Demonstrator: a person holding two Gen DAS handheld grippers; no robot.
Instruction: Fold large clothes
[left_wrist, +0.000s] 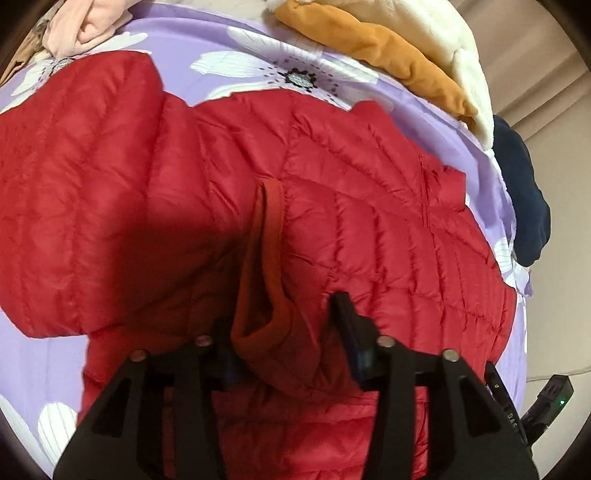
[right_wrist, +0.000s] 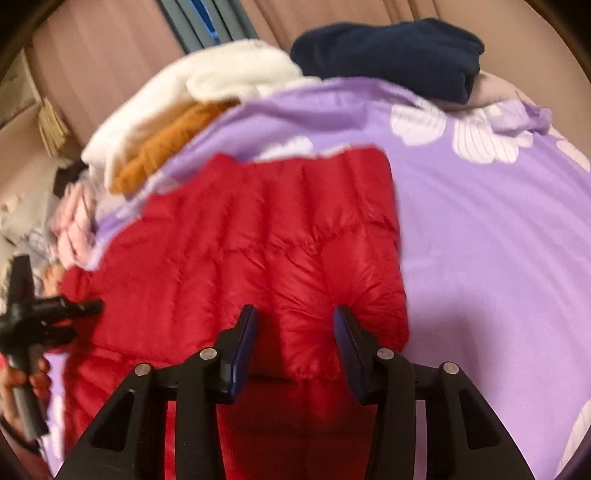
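A red quilted puffer jacket (left_wrist: 332, 206) lies spread on a purple flowered bedsheet (left_wrist: 207, 48). My left gripper (left_wrist: 284, 332) is open, and the jacket's red hood edge (left_wrist: 273, 258) bulges between its fingers. The jacket also shows in the right wrist view (right_wrist: 258, 240), where a folded panel of it lies on top. My right gripper (right_wrist: 293, 332) is open, its fingers either side of that panel's near edge. The left gripper shows at the far left of the right wrist view (right_wrist: 40, 314).
Folded clothes are piled along the bed's far edge: an orange garment (left_wrist: 388, 48), a cream fleece (left_wrist: 424, 26), a navy garment (left_wrist: 524, 192) and a pink one (left_wrist: 81, 26). The same piles show in the right wrist view (right_wrist: 166, 147). Bare purple sheet (right_wrist: 480, 240) lies to the right.
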